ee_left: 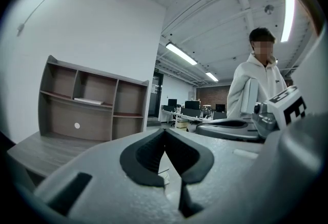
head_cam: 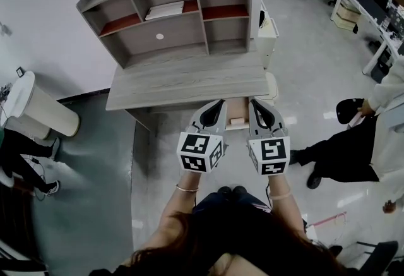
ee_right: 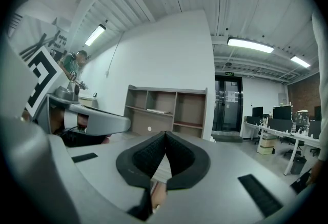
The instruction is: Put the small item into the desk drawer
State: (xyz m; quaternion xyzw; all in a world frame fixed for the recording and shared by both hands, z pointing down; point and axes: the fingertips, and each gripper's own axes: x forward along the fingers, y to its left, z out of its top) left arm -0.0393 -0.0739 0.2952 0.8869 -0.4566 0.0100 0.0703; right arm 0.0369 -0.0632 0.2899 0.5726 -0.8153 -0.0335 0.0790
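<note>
L gripper [head_cam: 219,108] and R gripper [head_cam: 255,108] are hovering level at the worktop [head_cam: 183,85] front, fingers clenched, empty. Small item [head_cam: 238,121] is lying inside the open drawer [head_cam: 237,107], btwn both grippers.

Noted: left gripper [head_cam: 221,104] and right gripper [head_cam: 252,103] have grey moulded shells, with black ribbed pads [ee_left: 148,154] lining the jaws and black slots [ee_right: 260,195] in the housing. Each carries a white cube [head_cam: 201,153] printed with black square markers. Left wrist has a thin bracelet [head_cam: 187,189], right wrist a thin band [head_cam: 281,195]. Trousers [head_cam: 221,206] and shoes [head_cam: 231,191] are dark.
</note>
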